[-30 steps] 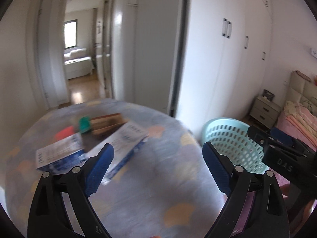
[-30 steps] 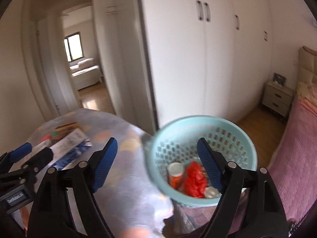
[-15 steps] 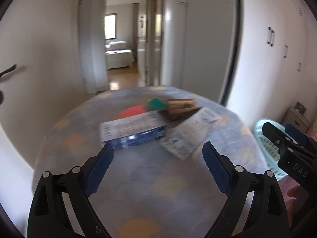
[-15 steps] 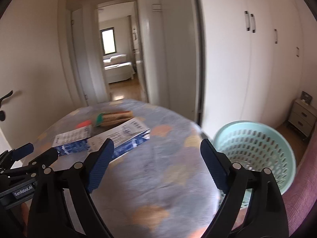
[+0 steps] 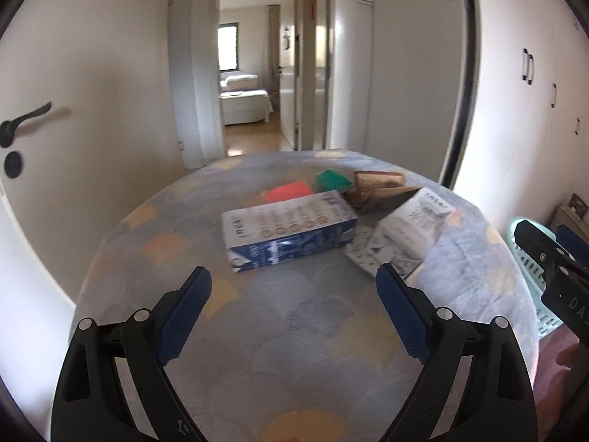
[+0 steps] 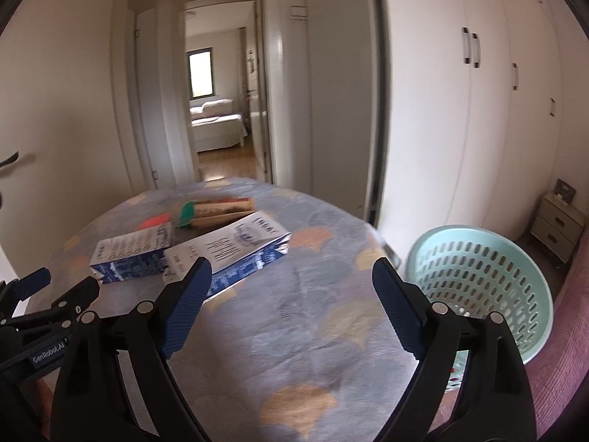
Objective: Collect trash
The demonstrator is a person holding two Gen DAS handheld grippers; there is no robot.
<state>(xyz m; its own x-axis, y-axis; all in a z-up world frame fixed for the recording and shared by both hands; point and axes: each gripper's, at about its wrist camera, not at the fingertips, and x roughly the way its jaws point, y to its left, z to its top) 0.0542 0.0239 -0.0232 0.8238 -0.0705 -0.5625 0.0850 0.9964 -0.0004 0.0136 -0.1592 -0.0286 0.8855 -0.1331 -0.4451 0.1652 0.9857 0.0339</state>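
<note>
Two blue-and-white cartons lie on the round table: one (image 5: 289, 232) straight ahead of my left gripper (image 5: 294, 313), also in the right wrist view (image 6: 132, 254), and a second (image 5: 403, 230) to its right, nearest my right gripper (image 6: 291, 305) (image 6: 235, 250). Behind them lie a red packet (image 5: 287, 191), a green packet (image 5: 333, 180) and a brown box (image 5: 379, 191). A light green perforated basket (image 6: 482, 280) stands to the right of the table. Both grippers are open and empty, hovering over the near part of the table.
The table (image 5: 294, 331) has a grey cloth with coloured patches. A white wardrobe (image 6: 478, 110) is behind the basket, a nightstand (image 6: 556, 224) and pink bed (image 6: 559, 368) at right. A door with a black handle (image 5: 25, 118) is at left. An open doorway (image 5: 254, 84) lies ahead.
Both grippers have swung left, away from the basket and toward the cartons on the table. Both stayed open and empty.
</note>
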